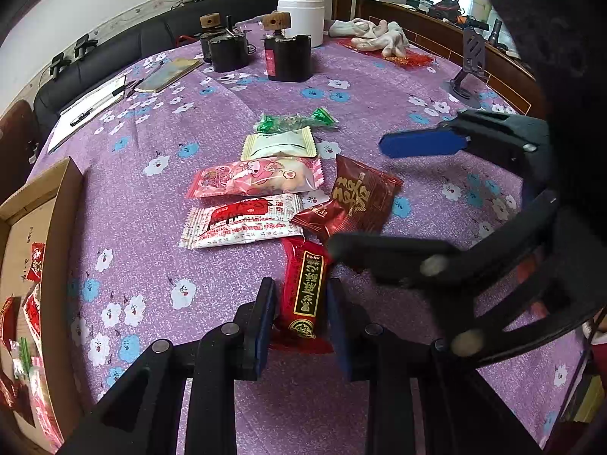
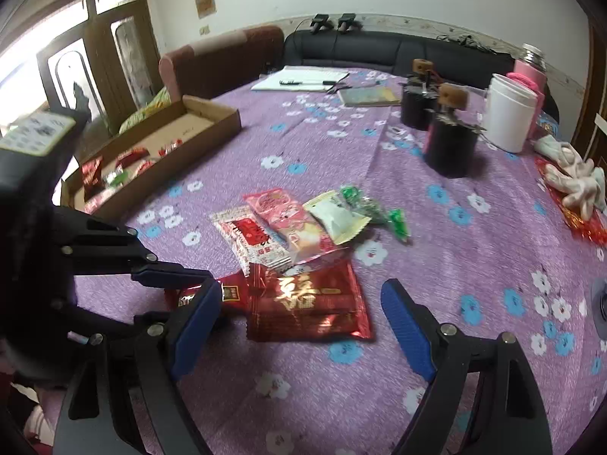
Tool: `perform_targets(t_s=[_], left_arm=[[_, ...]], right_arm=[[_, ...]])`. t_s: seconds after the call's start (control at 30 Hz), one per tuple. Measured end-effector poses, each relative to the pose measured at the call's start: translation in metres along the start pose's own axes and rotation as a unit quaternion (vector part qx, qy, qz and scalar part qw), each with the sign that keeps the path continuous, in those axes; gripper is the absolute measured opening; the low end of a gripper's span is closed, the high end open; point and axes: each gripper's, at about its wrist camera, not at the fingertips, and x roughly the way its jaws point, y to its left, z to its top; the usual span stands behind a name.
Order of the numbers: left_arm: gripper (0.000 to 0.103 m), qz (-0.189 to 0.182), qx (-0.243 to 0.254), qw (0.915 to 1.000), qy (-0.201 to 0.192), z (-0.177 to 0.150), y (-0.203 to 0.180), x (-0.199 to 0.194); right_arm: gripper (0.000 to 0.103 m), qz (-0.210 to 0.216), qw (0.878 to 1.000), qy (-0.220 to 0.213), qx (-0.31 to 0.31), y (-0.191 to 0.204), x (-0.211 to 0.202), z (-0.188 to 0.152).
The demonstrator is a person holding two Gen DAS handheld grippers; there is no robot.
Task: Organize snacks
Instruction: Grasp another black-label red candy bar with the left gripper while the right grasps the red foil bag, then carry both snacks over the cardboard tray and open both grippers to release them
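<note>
The left tongs (image 1: 301, 328) straddle a red snack bar packet (image 1: 303, 292) lying on the bench (image 1: 379, 87), pads beside it but not visibly pinching. The right tongs (image 2: 303, 326) gape wide over a dark red foil pouch (image 2: 307, 303). Both wrappers look light, crinkly and slippery; best pinched across the filled middle, then carried to the cardboard box (image 2: 212, 129).

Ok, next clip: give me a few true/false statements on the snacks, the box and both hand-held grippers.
1. The left hand-held gripper straddles a red bar snack. True.
2. The right hand-held gripper is shut on the dark red packet. False: it is open, the packet lying between its fingers.
3. The cardboard box already holds snacks. True.
4. The green candy lies in the box. False: it lies on the purple tablecloth.
</note>
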Motion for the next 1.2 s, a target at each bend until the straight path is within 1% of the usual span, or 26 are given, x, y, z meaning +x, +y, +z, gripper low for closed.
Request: perform_targets(t_s=[0.1,0.17,0.3,0.4,0.47,0.53,0.57,0.6,0.63,0.7,0.73,0.77,0.83,0.97,1.1,1.2], left_arm=[[0.028,-0.003,-0.001,1.0,0.001,-0.001,0.001,0.0],[0.028,-0.003,0.002,1.0,0.001,-0.001,0.001,-0.001],[0.028,-0.005,0.0,1.0,0.002,-0.001,0.002,-0.001],[0.028,-0.004,0.001,1.0,0.004,0.0,0.001,-0.001],[0.028,-0.005,0.001,1.0,0.005,0.0,0.002,-0.001],[0.028,-0.003,0.001,1.0,0.005,0.0,0.001,0.0],[0.028,-0.002,0.002,1.0,0.005,0.0,0.001,0.0],[0.028,-0.002,0.002,1.0,0.006,0.001,0.001,0.0],[0.028,-0.001,0.002,1.0,0.006,0.001,0.0,0.001],[0.028,0.0,0.0,1.0,0.006,0.002,0.0,0.001],[0.025,0.001,-0.002,1.0,0.005,0.002,0.0,0.001],[0.022,0.0,-0.004,1.0,0.004,0.002,0.0,0.001],[0.021,0.0,-0.008,1.0,0.004,0.003,0.0,0.001],[0.019,-0.001,-0.008,1.0,0.002,0.002,-0.002,0.001],[0.019,-0.004,-0.006,1.0,-0.001,0.001,-0.006,-0.001],[0.019,-0.004,-0.011,0.9999,-0.011,0.001,-0.006,-0.005]], right_arm=[[0.085,-0.002,1.0,0.014,-0.001,0.0,0.01,0.001],[0.085,-0.017,1.0,0.021,-0.005,-0.003,0.015,0.0],[0.085,-0.017,0.999,0.04,-0.008,-0.009,0.026,-0.005],[0.085,-0.014,0.999,0.042,-0.015,-0.007,0.028,-0.003],[0.084,-0.021,0.998,0.049,-0.025,-0.003,0.031,-0.002],[0.077,-0.021,0.998,0.052,-0.031,-0.002,0.031,-0.002],[0.068,-0.02,0.998,0.051,-0.031,-0.003,0.03,-0.002],[0.064,-0.022,0.998,0.05,-0.029,-0.004,0.029,-0.002],[0.063,-0.021,0.998,0.051,-0.025,-0.006,0.027,-0.002],[0.058,-0.008,0.999,0.049,-0.006,-0.013,0.023,-0.002],[0.052,-0.004,0.999,0.047,0.001,-0.016,0.021,-0.002],[0.044,-0.001,0.999,0.044,0.013,-0.021,0.018,-0.003],[0.043,-0.001,0.999,0.042,0.032,-0.028,0.015,-0.005],[0.038,0.016,0.997,0.034,0.06,-0.039,0.007,-0.011],[0.03,0.026,0.997,0.019,0.077,-0.042,-0.006,-0.013],[0.029,0.03,0.996,0.009,0.083,-0.043,-0.015,-0.014]])
